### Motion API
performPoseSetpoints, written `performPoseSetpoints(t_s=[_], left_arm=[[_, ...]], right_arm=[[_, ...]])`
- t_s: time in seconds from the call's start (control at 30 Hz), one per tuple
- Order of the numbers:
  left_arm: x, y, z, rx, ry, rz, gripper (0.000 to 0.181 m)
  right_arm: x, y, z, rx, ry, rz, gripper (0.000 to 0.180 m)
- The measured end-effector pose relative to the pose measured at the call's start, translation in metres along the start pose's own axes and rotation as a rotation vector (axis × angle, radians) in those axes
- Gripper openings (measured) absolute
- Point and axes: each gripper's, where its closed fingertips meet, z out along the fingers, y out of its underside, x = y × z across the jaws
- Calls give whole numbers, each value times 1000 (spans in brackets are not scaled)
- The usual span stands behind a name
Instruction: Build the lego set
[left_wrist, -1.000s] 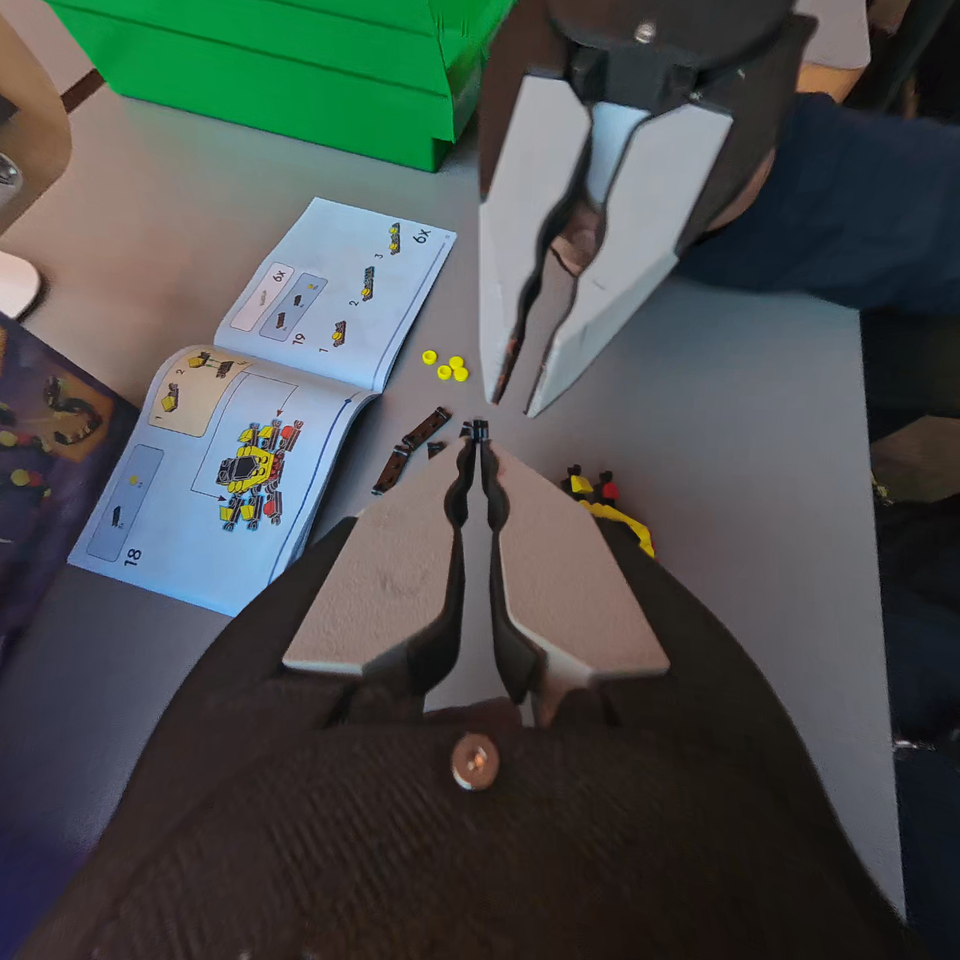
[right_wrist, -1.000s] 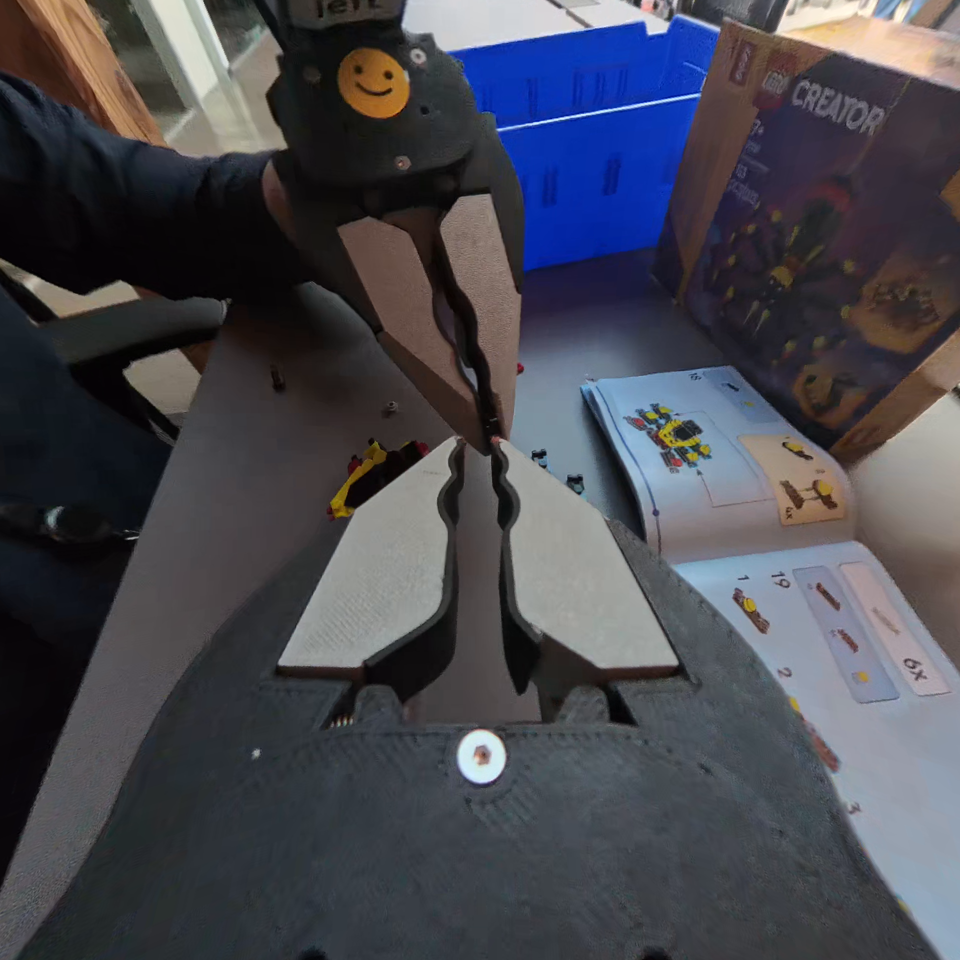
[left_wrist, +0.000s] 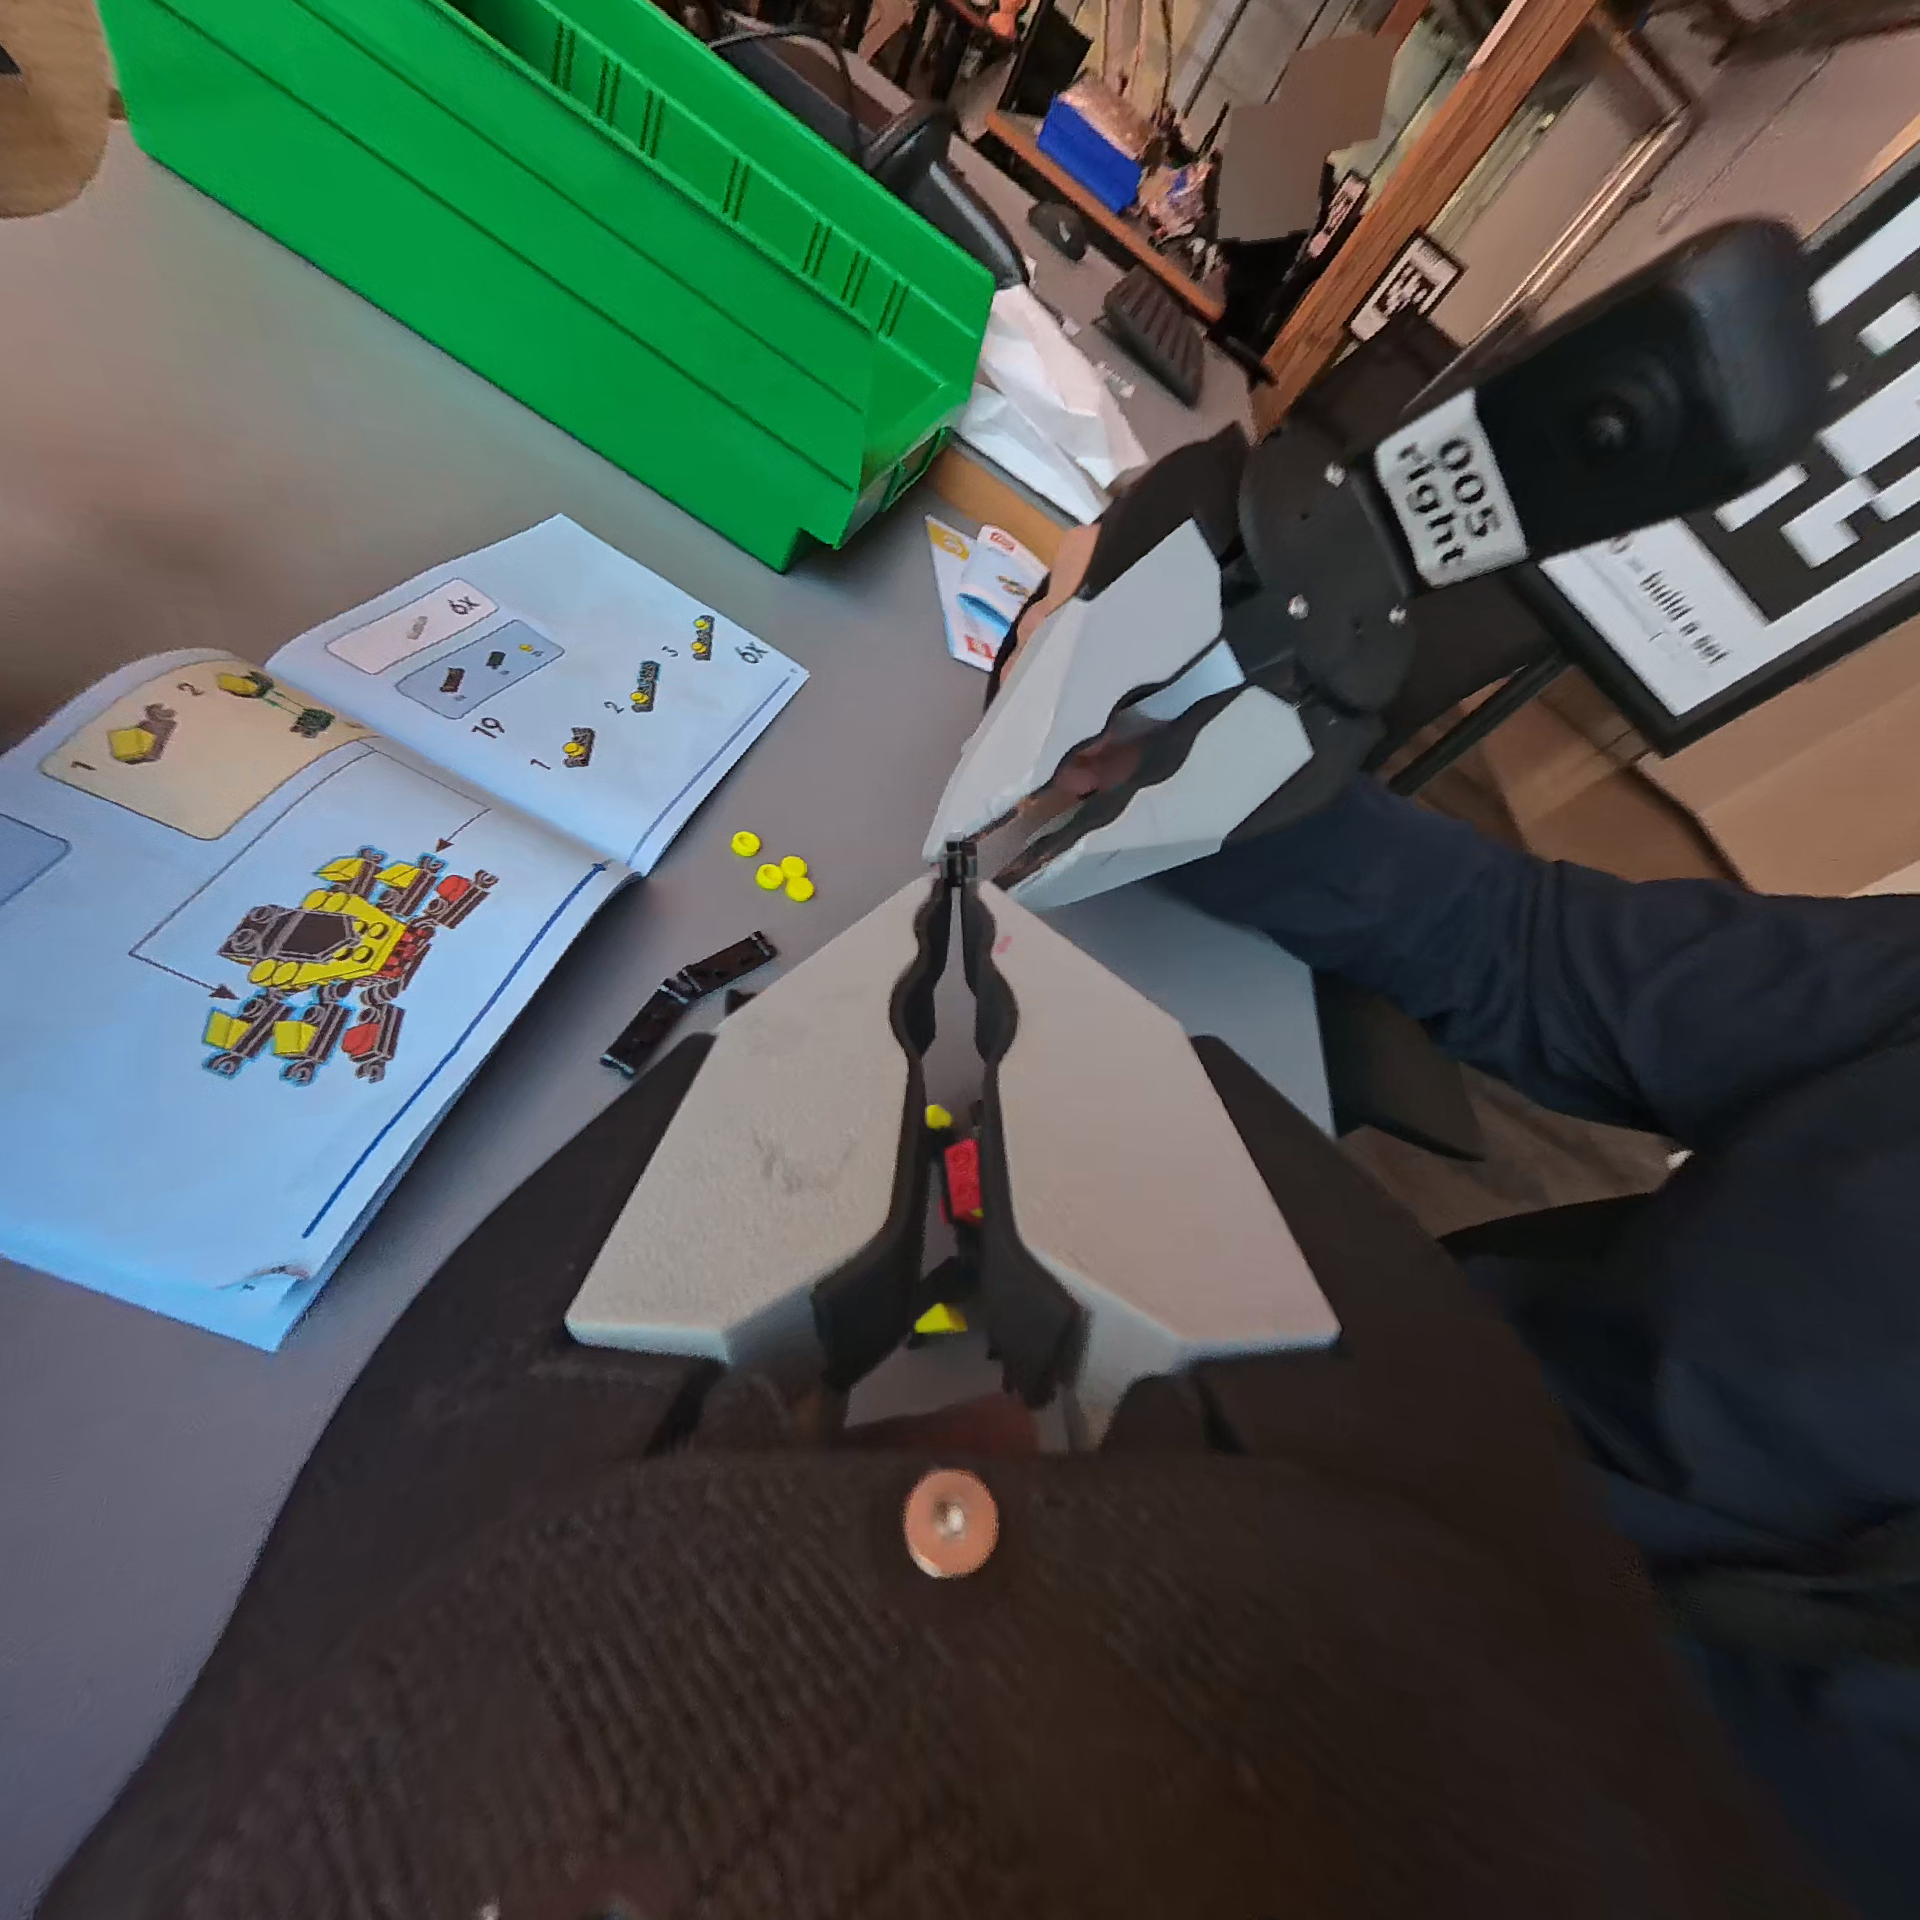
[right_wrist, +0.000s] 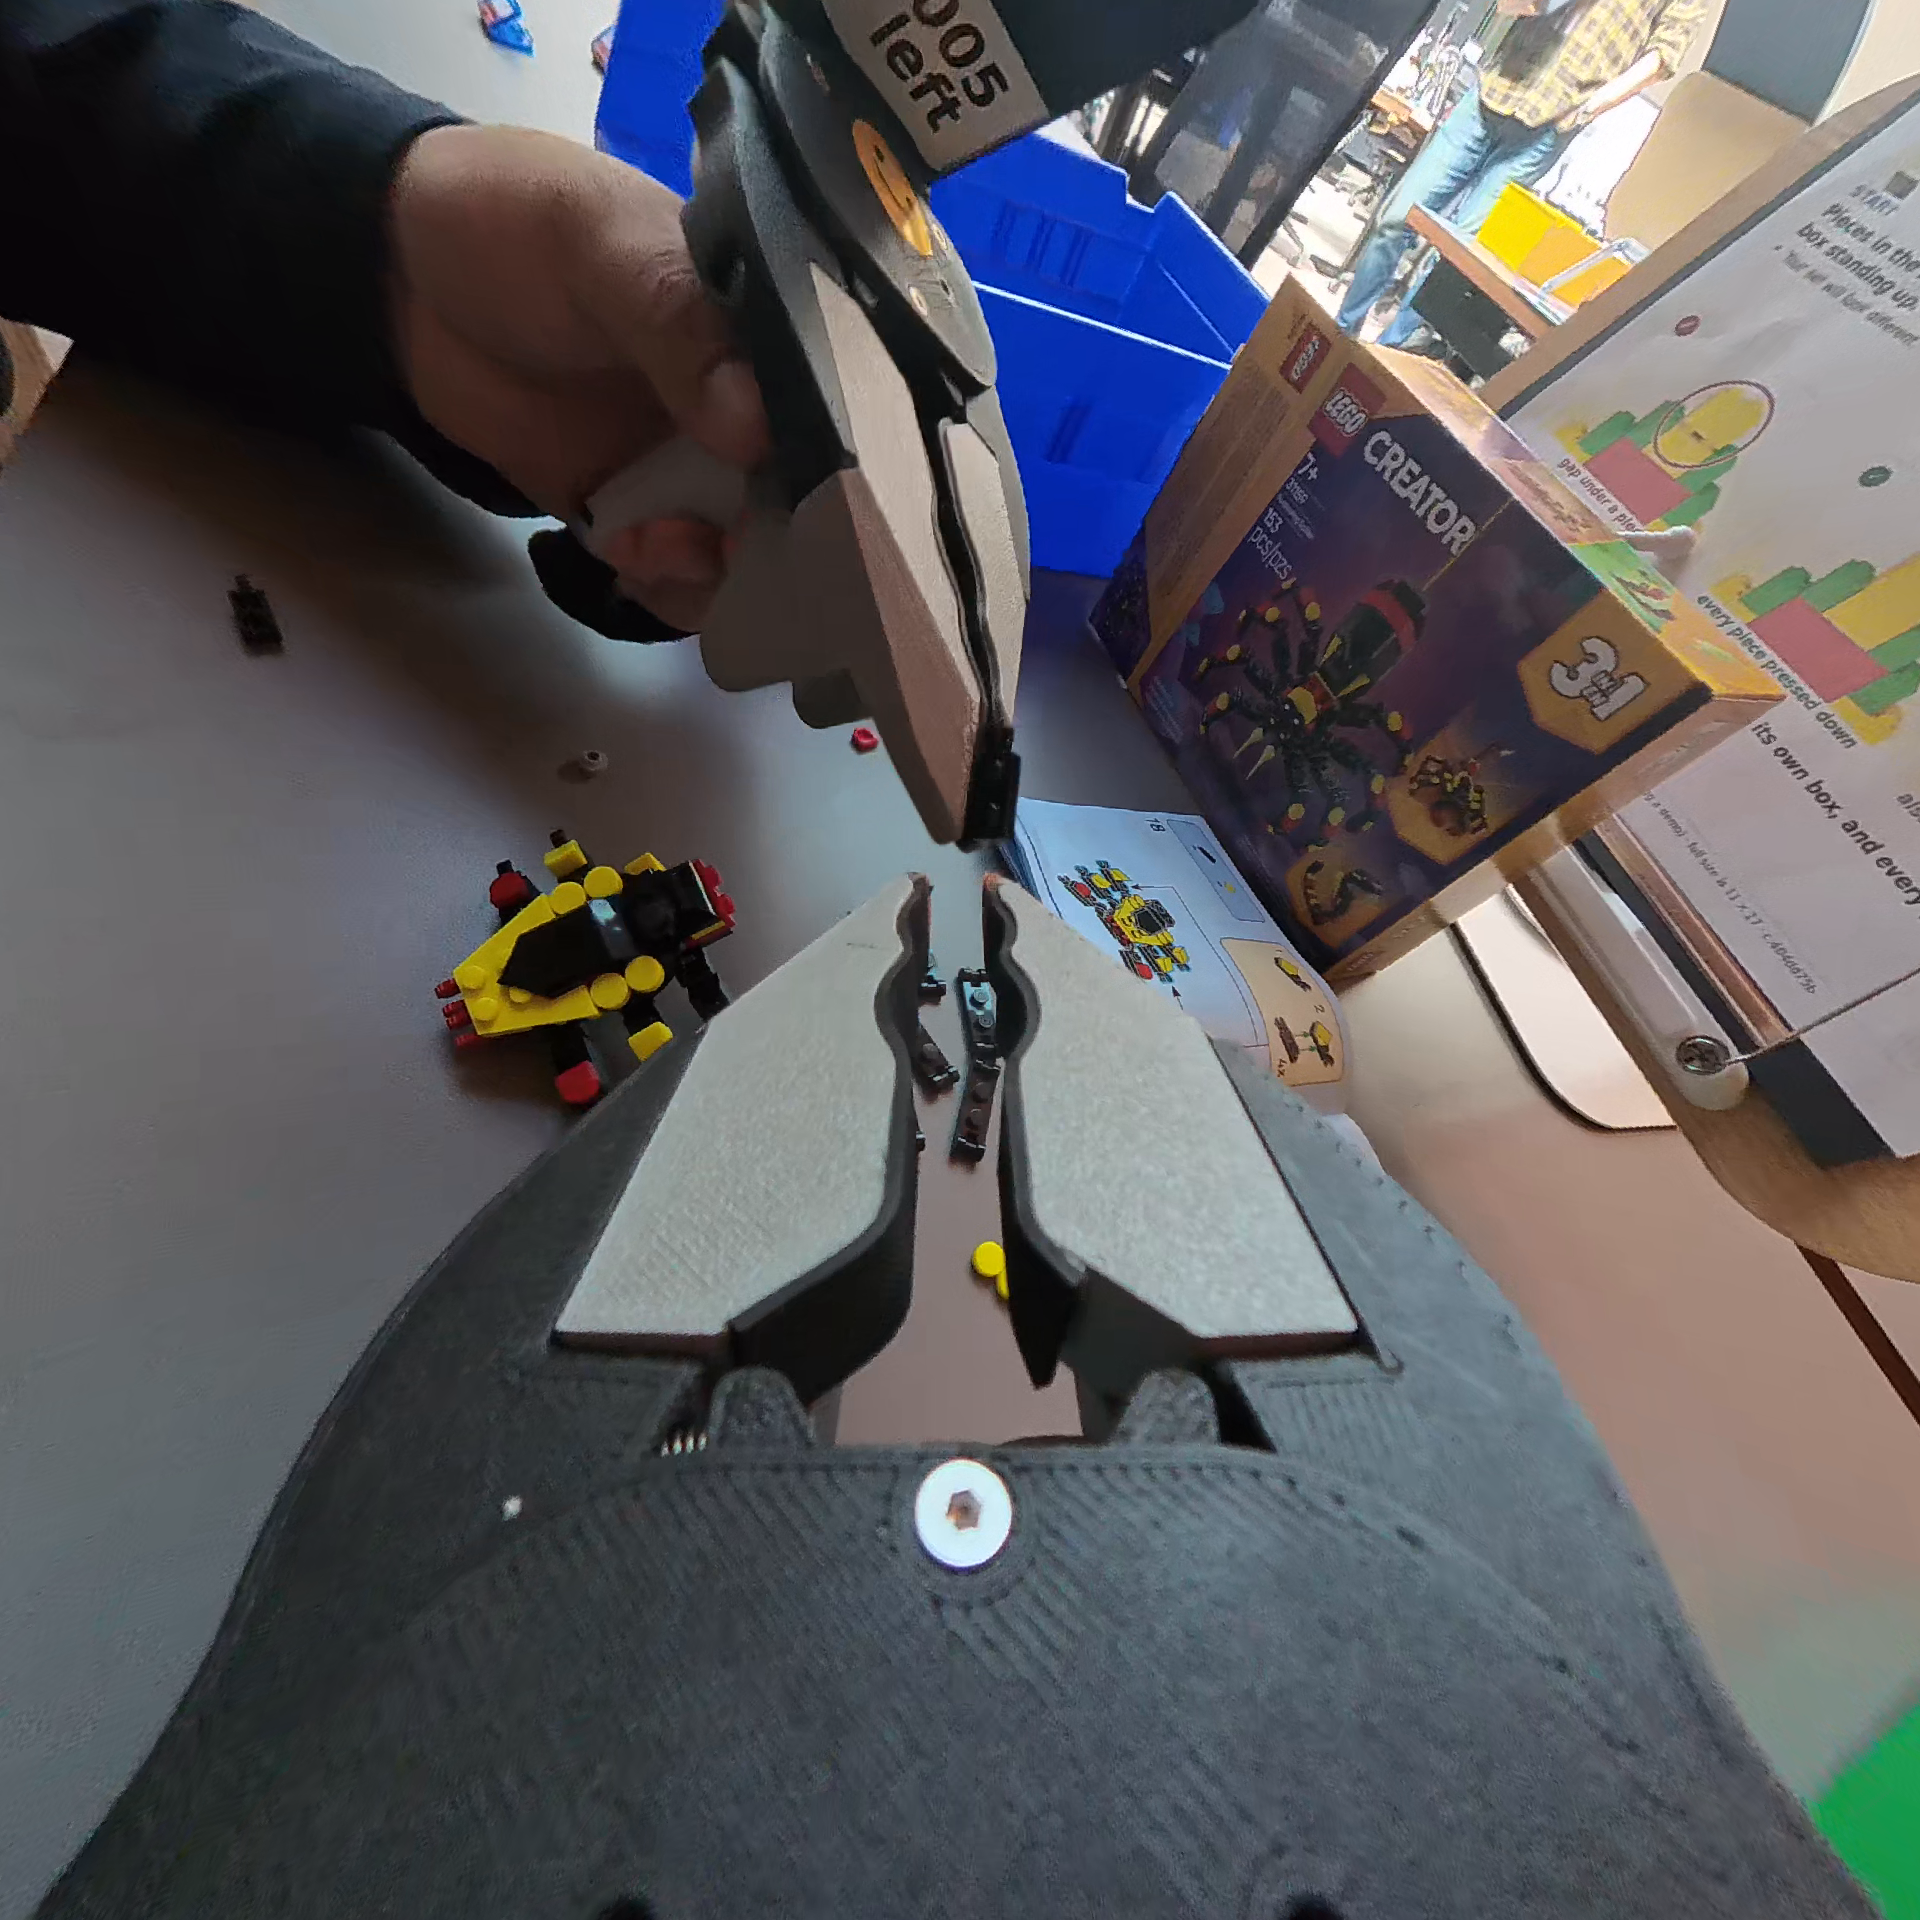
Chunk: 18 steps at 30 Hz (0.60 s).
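The yellow body (right_wrist: 587, 951) is built; legs remain loose. Left gripper (left_wrist: 954, 864) pinches a black piece (right_wrist: 995, 790); right gripper (right_wrist: 954, 883) gapes slightly, empty.

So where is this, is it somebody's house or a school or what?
Probably a workshop or lab, not a house. Plastic storage bins sit on the grey table, one green bin and one blue bin, a sheet of printed rules stands propped nearby, and more desks and shelves of gear fill the room behind.
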Motion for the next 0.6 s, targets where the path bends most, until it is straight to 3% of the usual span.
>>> performPoseSetpoints(t_s=[0.03,0.23,0.6], left_arm=[[2,-2,-1,12,18,-18,0],[4,-1,-3,21,77,-95,0],[24,3,-4,-8,307,-274,0]], right_arm=[[-1,0,0,-1,3,-9,7],[10,-8,-4,29,94,-41,9],[-5,-22,-8,63,74,-145,8]])
